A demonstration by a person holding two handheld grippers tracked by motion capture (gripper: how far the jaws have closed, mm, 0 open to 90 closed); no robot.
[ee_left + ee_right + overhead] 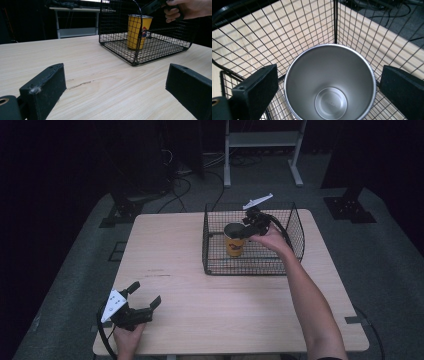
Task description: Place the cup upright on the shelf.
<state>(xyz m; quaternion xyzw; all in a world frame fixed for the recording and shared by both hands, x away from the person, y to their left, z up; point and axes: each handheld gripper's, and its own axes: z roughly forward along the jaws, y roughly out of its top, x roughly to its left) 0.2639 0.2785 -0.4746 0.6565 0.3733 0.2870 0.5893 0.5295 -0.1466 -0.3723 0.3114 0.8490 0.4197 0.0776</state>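
Cup (234,241), yellow outside with a small printed figure on its side and bare metal inside, stands upright on the floor of the black wire basket (295,222), toward the basket's 9 o'clock side, near the left wall but not visibly touching it. In the right gripper view the cup's open mouth (329,82) lies directly below the camera, its silver rim between the 2 black jaws, which stand wide apart at 9 and 3 o'clock of the rim with a gap on each side; nothing is clamped. From the high view the right gripper (248,226) hovers just above the cup at its 1 o'clock side, held by the person's right hand (270,239), whose forearm reaches in over the basket's near rim from 5 o'clock. A grey 3-cornered plate sits on top of that gripper.

Basket rests on the far right part of the wooden table (175,280), about 1 o'clock from the table's middle. In the left gripper view the cup (137,31) shows behind the mesh, the right hand (190,8) above it at 2 o'clock.

Left gripper (146,295) lies low at the table's near left corner, about 8 o'clock from the basket and well apart from it, its 2 jaws spread open over bare wood and holding nothing, the left hand (127,335) behind it.
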